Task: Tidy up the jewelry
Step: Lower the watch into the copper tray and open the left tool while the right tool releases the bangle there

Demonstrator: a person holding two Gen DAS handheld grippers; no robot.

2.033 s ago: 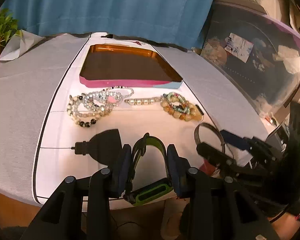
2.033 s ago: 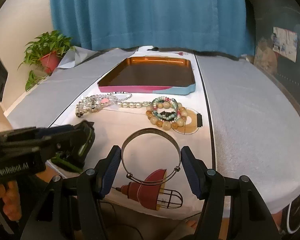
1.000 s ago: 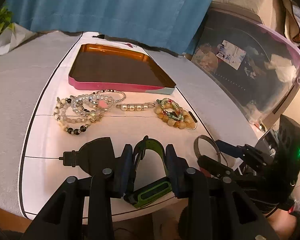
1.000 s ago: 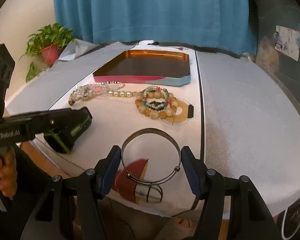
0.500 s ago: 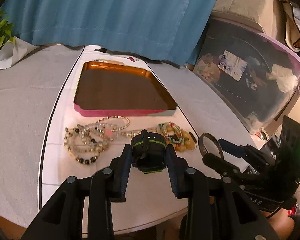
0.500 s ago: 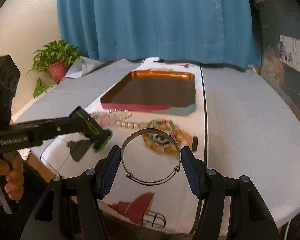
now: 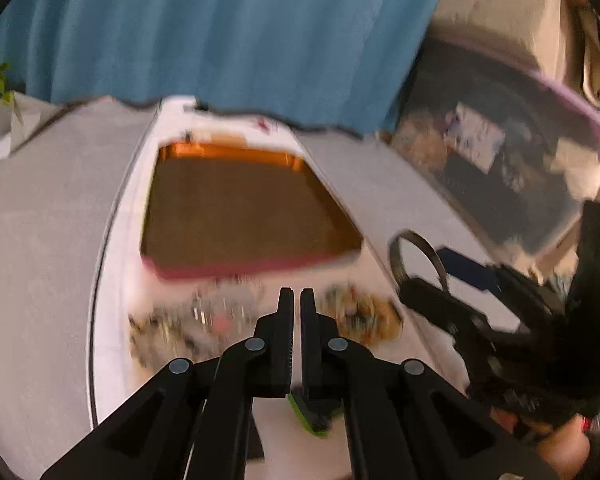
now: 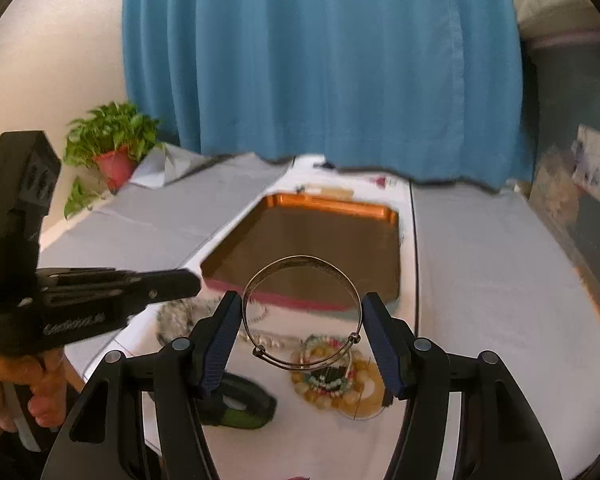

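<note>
My right tongs [image 8: 302,322] grip a thin metal bangle [image 8: 301,312] across its width, one blue-padded finger [image 8: 220,338] pressing on each side, so the ring stands nearly upright between them, above the near part of the table [image 8: 492,280]. It is a plain silvery-gold hoop with two small sliding knots low on its front rim (the adjustable kind). My left tongs [image 7: 296,312] have just been closing and now stand all but shut, with only a slit between the pads and nothing in it; the black band with the green trim [image 8: 236,402] lies loose on the white cloth, near and to the left, under my right tongs. Past the bangle sits a coil of chunky amber and small green beads [image 8: 332,380] on a clear disc, and left of it a heap of pale beaded strands [image 8: 180,320], partly hidden by my left tongs. Farther back is the tray [image 8: 332,204], its rim orange on the far side and pink on the near side, its floor dark. A blue curtain [image 8: 320,60] hangs behind it, and a potted plant [image 8: 112,140] stands far left.
</note>
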